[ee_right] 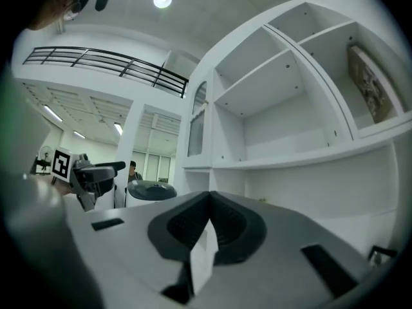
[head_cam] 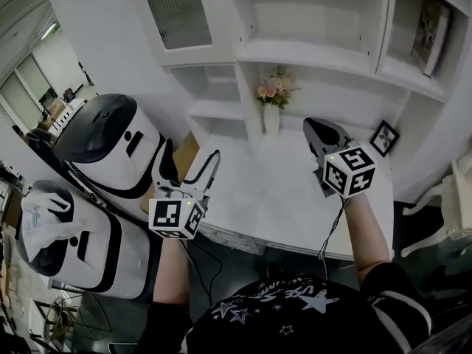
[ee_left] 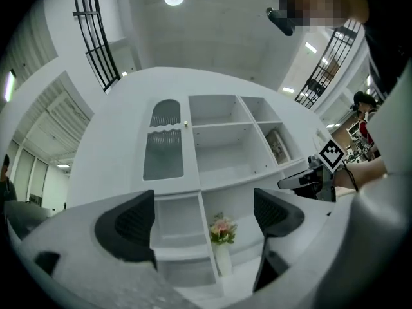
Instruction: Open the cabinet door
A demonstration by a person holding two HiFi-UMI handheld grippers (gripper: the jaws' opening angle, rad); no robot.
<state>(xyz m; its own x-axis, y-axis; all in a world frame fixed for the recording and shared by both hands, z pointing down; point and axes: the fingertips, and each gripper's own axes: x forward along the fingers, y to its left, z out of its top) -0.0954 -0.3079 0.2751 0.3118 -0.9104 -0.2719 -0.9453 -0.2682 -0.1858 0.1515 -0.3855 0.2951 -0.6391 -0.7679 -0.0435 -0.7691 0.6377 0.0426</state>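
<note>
The shut cabinet door [head_cam: 177,9] lies up-left of the flower vase [head_cam: 271,103]. Below-left of the vase hangs the left gripper [ee_left: 203,219], jaws wide, empty, well apart from the door. The right gripper [ee_right: 207,221] has its jaws pressed together.

Glass cabinet door [head_cam: 177,9] closed, left gripper [head_cam: 190,162] and right gripper [head_cam: 316,127] over white desk [head_cam: 287,198], flower vase [head_cam: 271,109] at back

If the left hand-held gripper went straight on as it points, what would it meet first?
Probably the small open shelves, just left of the flower vase; depth is unclear. The left hand-held gripper is open, empty.
</note>
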